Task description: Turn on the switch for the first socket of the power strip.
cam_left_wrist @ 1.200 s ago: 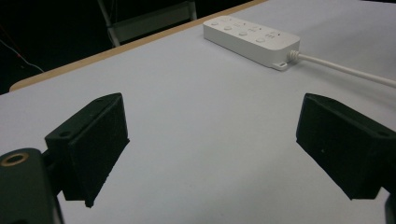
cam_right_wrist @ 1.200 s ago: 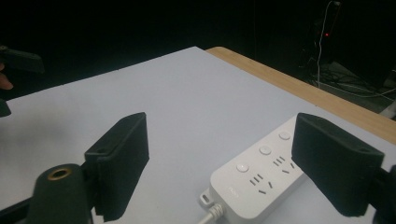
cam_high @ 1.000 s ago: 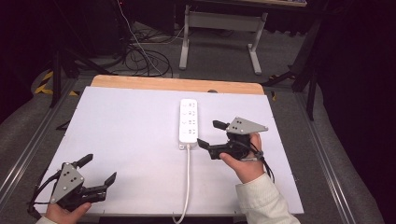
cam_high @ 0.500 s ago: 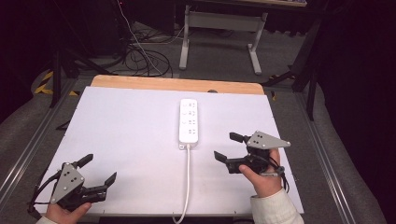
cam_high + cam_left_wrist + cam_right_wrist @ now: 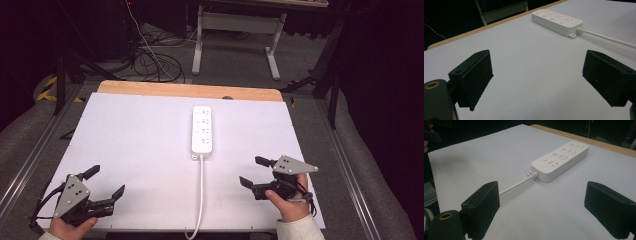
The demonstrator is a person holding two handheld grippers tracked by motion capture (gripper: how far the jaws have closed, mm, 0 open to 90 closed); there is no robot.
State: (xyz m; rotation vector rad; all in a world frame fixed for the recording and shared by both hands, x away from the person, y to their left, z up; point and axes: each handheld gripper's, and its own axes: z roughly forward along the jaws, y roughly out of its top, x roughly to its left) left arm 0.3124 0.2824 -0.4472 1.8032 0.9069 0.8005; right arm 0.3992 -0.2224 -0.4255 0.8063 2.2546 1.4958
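A white power strip lies lengthwise in the middle of the white table top, its white cord running toward the near edge. The strip also appears at the upper right in the left gripper view and ahead in the right gripper view. My left gripper rests open at the near left corner, nothing between its jaws. My right gripper is held open at the near right, a short way right of the cord and apart from the strip.
A wooden strip borders the table's far edge. Behind it stand a desk frame and loose cables on the floor. Metal rails run along both table sides.
My right gripper has drawn back from beside the power strip toward the near right edge, still open. The left gripper has stayed in place.
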